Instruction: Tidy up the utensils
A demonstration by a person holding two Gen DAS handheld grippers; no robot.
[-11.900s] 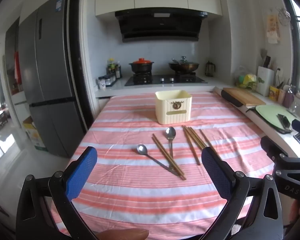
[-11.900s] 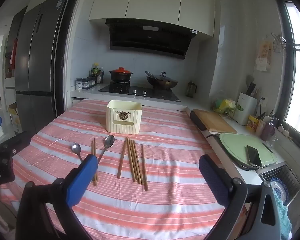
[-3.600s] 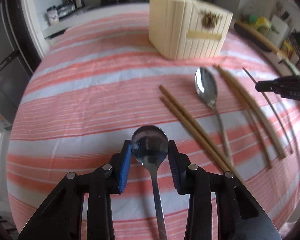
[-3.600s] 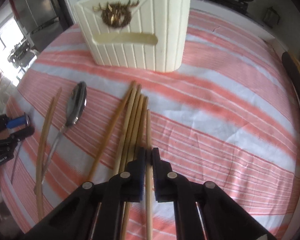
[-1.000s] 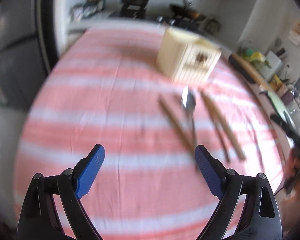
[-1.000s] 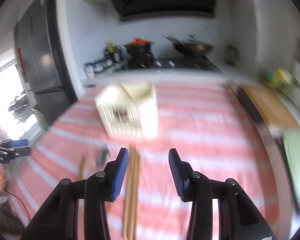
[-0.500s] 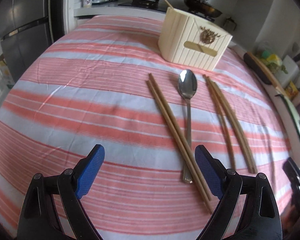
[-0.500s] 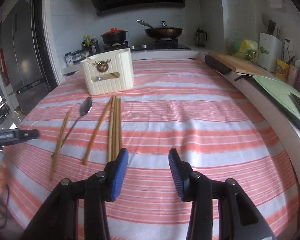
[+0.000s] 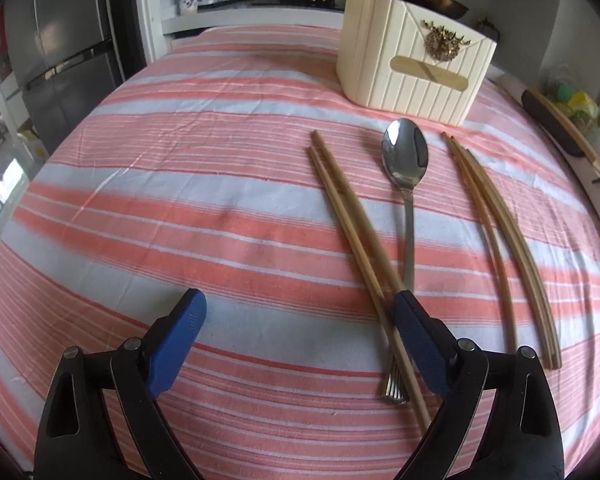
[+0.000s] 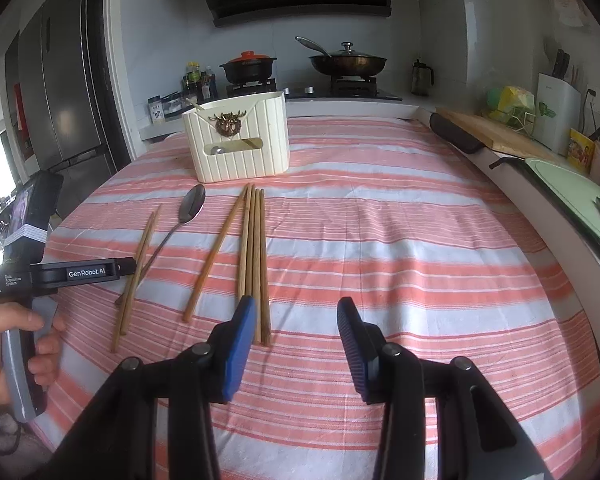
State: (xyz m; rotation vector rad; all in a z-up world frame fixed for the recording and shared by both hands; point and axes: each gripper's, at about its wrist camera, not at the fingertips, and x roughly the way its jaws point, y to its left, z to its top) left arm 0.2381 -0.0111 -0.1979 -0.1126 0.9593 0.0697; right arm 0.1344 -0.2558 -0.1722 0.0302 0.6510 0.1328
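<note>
Faced a kitchen stove with a red-lidded black pot (image 10: 248, 66) and a dark lidded pan (image 10: 346, 62), far ahead of both claws. Worked over a bench draped in soft, faintly creased pink-and-white striped cloth (image 9: 180, 200).

Held the left claw (image 9: 296, 308) spread wide and empty, low over the cloth. Held the right claw (image 10: 296, 308) spread less widely, also empty.

Found a shiny steel spoon (image 9: 406, 160) lying bowl-up ahead of the left claw's right finger, with the ridged handle end apparently tucked under a pair of slim tan wooden chopsticks (image 9: 352, 236) beside that finger. Found four more wooden chopsticks (image 10: 254, 240) with near ends just ahead of the right claw's left finger, three tight together and one splayed leftward. Saw a cream ribbed holder with a gilt stag-head emblem (image 10: 240, 144) well ahead of both claws, already carrying a spoon behind its front slot and a stick leaning out of the top.

Judged the sticks the likeliest trouble: smooth, thin and lying flat, so prone to roll, pivot or slip from the pads. Expected a low pinch to bunch the loose cloth. Expected lifting the trapped spoon first to flick the crossing pair aside. Feared grabbing several bundled sticks at once and dropping some short of the holder.
</note>
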